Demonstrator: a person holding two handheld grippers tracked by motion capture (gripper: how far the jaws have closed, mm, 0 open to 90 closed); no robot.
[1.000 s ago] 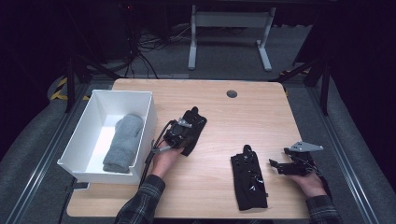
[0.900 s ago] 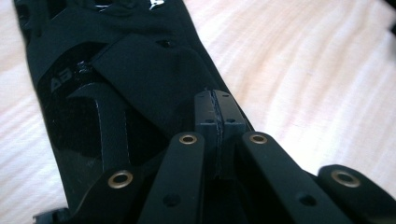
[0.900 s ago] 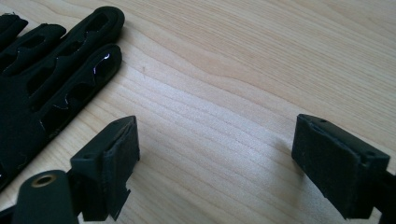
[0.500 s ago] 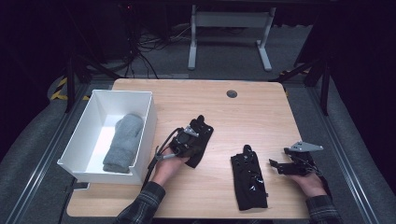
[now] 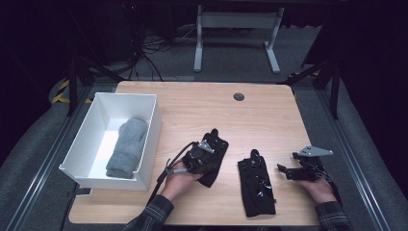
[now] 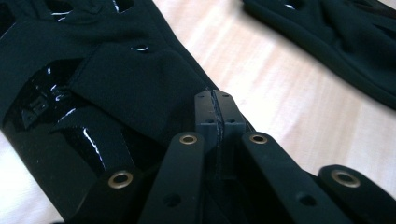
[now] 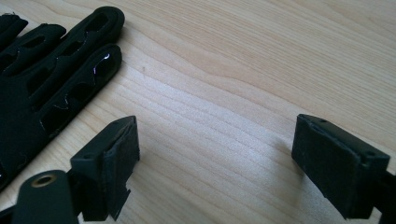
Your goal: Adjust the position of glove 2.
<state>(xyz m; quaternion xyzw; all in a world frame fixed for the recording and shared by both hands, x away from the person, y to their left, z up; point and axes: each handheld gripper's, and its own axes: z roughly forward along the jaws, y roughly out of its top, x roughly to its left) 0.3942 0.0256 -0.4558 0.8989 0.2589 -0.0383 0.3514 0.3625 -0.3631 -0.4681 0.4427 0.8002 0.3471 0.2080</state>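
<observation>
Leftmost first: white bin (image 5: 151, 127) on the table (image 5: 250, 115) edge, a grey rolled towel (image 5: 127, 147) lying inside. Not my concern right now.

Next over, my left claw (image 5: 204, 154), jaws pressed together. In the left gripper view the tips (image 6: 217, 112) meet on a fold of the first black glove (image 6: 116, 84), so I read it as pinching the fabric near the cuff. This glove (image 5: 214, 161) sits left of table centre, fingers pointing away from me and a touch rightward; long axis runs cuff-near, fingertips-far.

Handling judgement: light, limp, thin cloth with glossy patches that may be slick. It will drape and fold from any single pinch. Best hold is cuff or a doubled fold, not the shiny strips.

Second black glove (image 5: 257, 185) lies flat just right of the first, apart from it. Long axis near-to-far, fingers at the far end, cuff towards me.

Right claw (image 5: 285, 169) rests low by the table's right side, jaws spread, nothing between them; bare wood there in the right gripper view, second glove's fingers (image 7: 56, 79) off to its left.
</observation>
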